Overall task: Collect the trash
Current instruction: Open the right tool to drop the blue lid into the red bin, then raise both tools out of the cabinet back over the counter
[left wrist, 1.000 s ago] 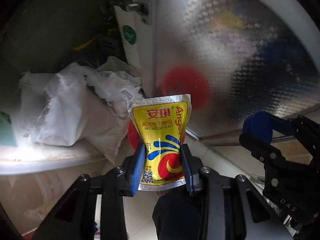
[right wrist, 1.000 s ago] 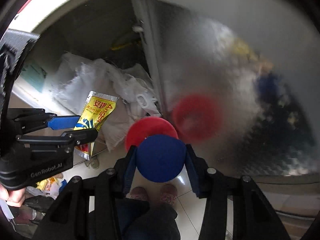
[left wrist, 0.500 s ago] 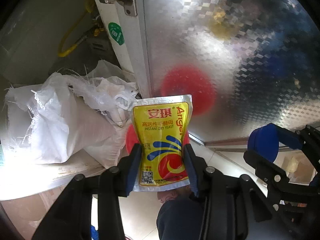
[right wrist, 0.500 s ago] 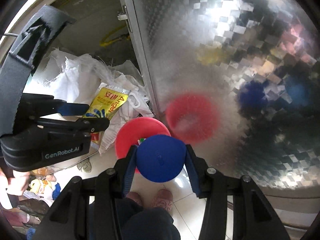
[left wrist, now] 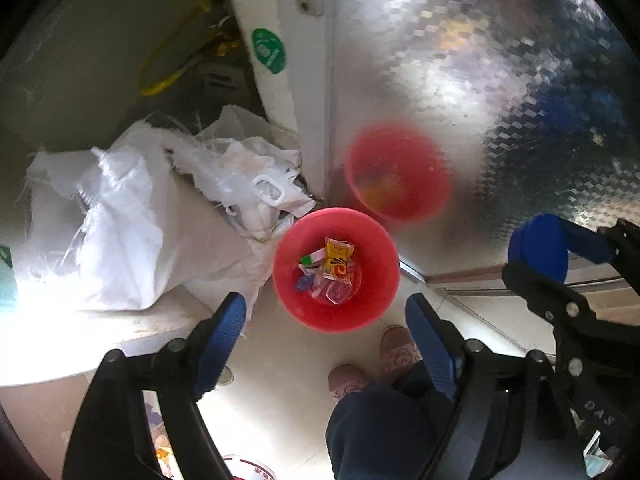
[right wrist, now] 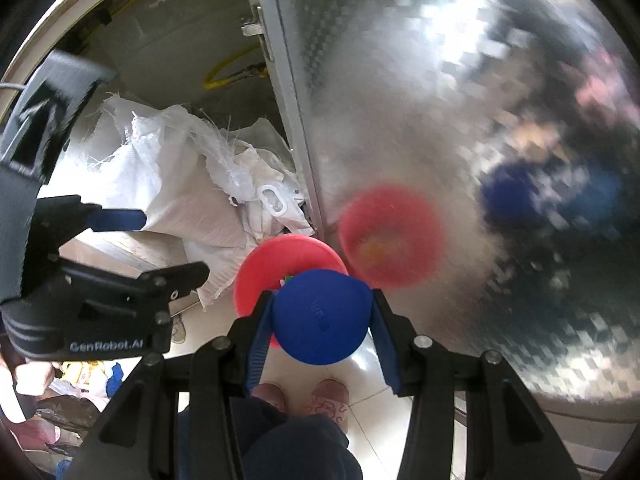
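Note:
A red bin (left wrist: 370,300) stands on the floor below both grippers; it also shows in the right wrist view (right wrist: 262,268). A yellow yeast packet (left wrist: 338,266) lies inside it on top of other small wrappers. My left gripper (left wrist: 326,320) is open and empty above the bin's near rim. My right gripper (right wrist: 320,318) is shut on a round blue lid (right wrist: 320,316), held above the bin; it appears at the right of the left wrist view (left wrist: 538,250).
White woven sacks (left wrist: 132,224) lie heaped left of the bin. A shiny patterned metal door (left wrist: 480,80) stands right behind the bin and reflects it. The person's slippers (left wrist: 396,348) are on the tiled floor beside the bin.
My left gripper has opened and let go of the yeast packet, which now lies in the red bin. The right gripper still holds the blue lid.

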The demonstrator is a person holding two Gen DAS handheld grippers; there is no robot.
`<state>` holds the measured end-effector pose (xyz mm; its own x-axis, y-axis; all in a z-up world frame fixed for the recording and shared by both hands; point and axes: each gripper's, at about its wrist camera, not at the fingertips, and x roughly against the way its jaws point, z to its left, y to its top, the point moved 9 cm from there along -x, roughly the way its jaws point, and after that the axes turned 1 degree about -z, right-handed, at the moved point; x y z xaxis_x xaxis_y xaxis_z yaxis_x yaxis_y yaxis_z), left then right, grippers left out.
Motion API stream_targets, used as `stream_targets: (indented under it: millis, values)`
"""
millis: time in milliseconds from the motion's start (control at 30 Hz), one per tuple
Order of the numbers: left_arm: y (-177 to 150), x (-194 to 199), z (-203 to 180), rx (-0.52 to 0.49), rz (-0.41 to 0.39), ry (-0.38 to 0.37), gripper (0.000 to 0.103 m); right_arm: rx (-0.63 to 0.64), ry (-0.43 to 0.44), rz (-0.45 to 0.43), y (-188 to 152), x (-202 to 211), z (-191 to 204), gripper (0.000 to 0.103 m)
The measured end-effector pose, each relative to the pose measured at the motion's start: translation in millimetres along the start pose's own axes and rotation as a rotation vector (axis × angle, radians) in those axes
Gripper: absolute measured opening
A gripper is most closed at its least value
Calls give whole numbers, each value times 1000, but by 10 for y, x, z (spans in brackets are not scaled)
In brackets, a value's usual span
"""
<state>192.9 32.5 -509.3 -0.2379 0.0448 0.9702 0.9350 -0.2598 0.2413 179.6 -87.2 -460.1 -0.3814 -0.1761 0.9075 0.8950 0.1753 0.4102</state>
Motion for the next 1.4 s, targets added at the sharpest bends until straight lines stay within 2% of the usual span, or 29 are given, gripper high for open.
stream_targets:
  millis: [467,700,733,767,800,867,1100,1267,1400]
  values:
    - [-311,26,614,153,12,56,81,147,70,14,291,-255,494,44]
    - [-397,-9,778,203,13,67,81,192,81,31,368,-402,624,44]
    - [-408,-13,790,209,13,65,81,196,82,35,370,-419,635,45]
    - [-421,-17,798,213,12,66,81,200,84,36,371,-428,645,50]
    - [-437,-12,816,217,11,68,81,203,79,35,378,-438,665,59]
    - [-457,-6,831,226,11,71,81,208,77,27,381,-423,678,65]
    - [-548,171,850,246,5,78,81,215,71,33,374,-293,717,68]
    - [-595,552,865,257,-9,83,81,216,74,22,402,39,788,72]
    - [-609,933,880,272,-26,86,81,218,83,6,454,394,860,80]
